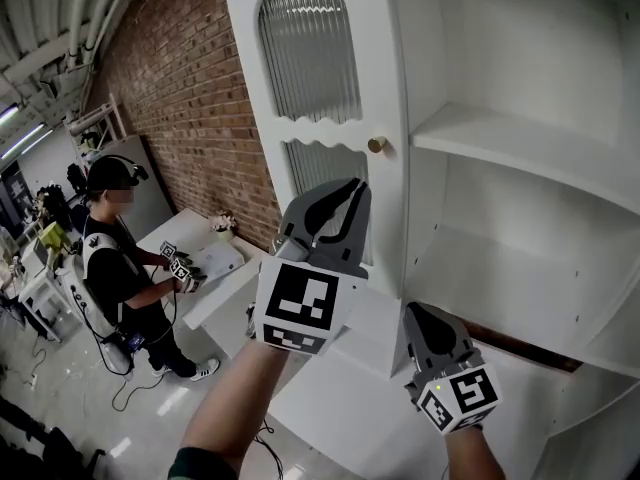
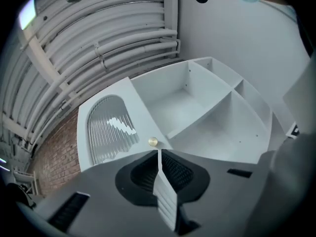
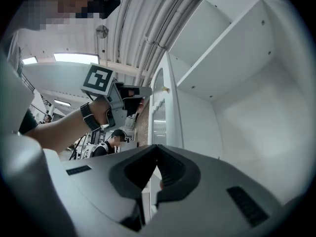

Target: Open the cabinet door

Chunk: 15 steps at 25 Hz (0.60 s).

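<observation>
Two hand-held grippers [image 1: 350, 193] [image 1: 422, 316] hover by one open cabinet door [image 1: 315, 133].

Readable text, brands, numbers, signs: none was found; left claw [image 1: 350, 186] and right claw [image 1: 414, 310] bore only square coded markers.

White cabinet, red brick, black-and-white markers.

The cabinet door [image 1: 330, 98] is white, and its arched pane [image 1: 308, 43] is ribbed with fine vertical grey lines; the knob [image 1: 377, 145] is brassy gold. The shelves [image 1: 520, 148] at three o'clock are plain white. At ten o'clock the wall [image 1: 190, 98] is red-brown brick with pale mortar. The left gripper [image 1: 345, 193] and right gripper [image 1: 418, 318] are grey with black ribbed pads, each cube white with black square markers. The person [image 1: 115, 268] at eight o'clock wears black with white straps.
</observation>
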Motion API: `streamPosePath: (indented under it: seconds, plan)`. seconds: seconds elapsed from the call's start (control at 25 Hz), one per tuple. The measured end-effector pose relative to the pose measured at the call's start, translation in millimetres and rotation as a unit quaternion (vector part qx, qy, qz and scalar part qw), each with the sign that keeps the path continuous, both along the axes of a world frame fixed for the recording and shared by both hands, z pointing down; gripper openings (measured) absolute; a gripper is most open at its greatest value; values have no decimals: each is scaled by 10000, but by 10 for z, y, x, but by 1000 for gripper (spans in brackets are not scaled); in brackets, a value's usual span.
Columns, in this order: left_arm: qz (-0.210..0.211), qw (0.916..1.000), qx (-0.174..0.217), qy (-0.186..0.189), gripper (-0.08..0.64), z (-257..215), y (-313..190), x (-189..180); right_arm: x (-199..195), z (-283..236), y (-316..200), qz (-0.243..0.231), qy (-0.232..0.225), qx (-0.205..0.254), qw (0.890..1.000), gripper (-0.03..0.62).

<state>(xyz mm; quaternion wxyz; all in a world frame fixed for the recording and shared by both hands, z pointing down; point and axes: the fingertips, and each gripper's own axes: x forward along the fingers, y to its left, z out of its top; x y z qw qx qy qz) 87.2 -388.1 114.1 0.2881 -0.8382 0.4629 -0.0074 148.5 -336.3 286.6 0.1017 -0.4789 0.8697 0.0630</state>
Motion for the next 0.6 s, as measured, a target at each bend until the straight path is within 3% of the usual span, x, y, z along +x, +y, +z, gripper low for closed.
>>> streamPosePath:
  seconds: [0.16, 0.32, 0.6]
  plan:
    - [-175, 9992, 251, -254, 19, -230, -82, 20, 58, -68, -25, 11, -52, 52, 10000, 3]
    - [-311, 9967, 388, -638, 84, -287, -187, 113, 169, -64, -57, 31, -132, 66, 9999, 3]
    - [-628, 9839, 717, -1514, 112, -315, -292, 257, 244, -28, -90, 61, -183, 47, 9998, 3]
